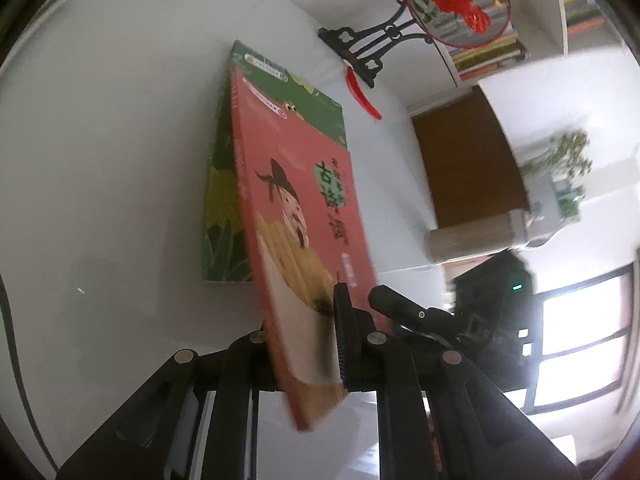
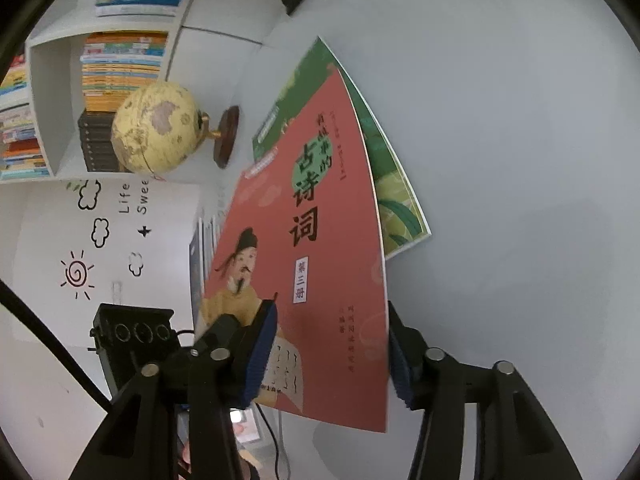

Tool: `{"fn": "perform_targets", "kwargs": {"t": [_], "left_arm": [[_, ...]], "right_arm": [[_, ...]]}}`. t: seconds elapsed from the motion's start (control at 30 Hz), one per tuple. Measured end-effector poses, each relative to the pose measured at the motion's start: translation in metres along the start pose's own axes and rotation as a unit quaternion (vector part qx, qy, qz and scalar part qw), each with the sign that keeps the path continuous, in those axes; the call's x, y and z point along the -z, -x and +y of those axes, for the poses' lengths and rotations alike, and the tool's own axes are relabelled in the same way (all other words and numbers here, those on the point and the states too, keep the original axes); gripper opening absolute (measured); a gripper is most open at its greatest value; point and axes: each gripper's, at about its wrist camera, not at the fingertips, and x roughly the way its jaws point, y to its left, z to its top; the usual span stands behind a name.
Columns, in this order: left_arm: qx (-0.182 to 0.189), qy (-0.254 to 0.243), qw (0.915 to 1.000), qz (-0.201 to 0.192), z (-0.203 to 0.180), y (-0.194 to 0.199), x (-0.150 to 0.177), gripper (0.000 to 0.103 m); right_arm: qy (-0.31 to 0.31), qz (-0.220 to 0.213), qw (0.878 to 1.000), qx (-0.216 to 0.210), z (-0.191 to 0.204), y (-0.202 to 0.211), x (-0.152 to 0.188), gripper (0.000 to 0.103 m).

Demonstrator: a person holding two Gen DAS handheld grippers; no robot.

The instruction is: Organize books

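A red book (image 1: 296, 208) with a robed figure on its cover is tilted up off the white table (image 1: 120, 160). My left gripper (image 1: 304, 344) is shut on its near lower corner; one finger (image 1: 342, 340) lies on the cover and the other is hidden behind it. A green book (image 1: 224, 200) lies flat on the table under the red one. In the right wrist view the red book (image 2: 312, 240) passes between my right gripper (image 2: 328, 360) fingers: the left pad (image 2: 260, 352) over the cover, the right pad (image 2: 400, 364) behind its edge, not visibly pressing. The green book (image 2: 396, 184) shows beyond.
A yellow globe (image 2: 156, 128) on a wooden base stands at the table's far side. A round fan ornament (image 1: 456, 4) on a black stand sits near the back edge. White shelves (image 2: 120, 68) full of books line the wall. A potted plant (image 1: 560, 160) is further off.
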Motion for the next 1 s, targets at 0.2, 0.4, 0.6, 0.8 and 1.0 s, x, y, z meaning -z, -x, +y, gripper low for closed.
{"fn": "perform_targets", "kwargs": {"t": [0.2,0.4,0.6,0.8,1.0], "left_arm": [[-0.088,-0.091,0.9913,-0.038,-0.026,0.014,0.005,0.013],[-0.131,-0.149,0.9772,-0.077,-0.044,0.042,0.005,0.014],[-0.149,-0.177,0.9654,-0.120,-0.051,0.084,0.009,0.014],[-0.164,-0.174,0.9581,-0.158,-0.057,0.128,0.015,0.014],[-0.207,-0.151,0.9433,-0.211,-0.063,0.176,0.025,0.015]], "right_arm": [[0.094,-0.016,0.994,0.055,0.038,0.002,0.008,0.025],[0.203,-0.039,0.973,0.104,0.087,0.005,0.023,0.025],[0.267,-0.050,0.958,0.090,0.126,0.006,0.039,0.025],[0.324,-0.068,0.939,0.090,0.172,0.002,0.061,0.025],[0.370,-0.060,0.925,0.057,0.213,-0.003,0.076,0.025]]}}
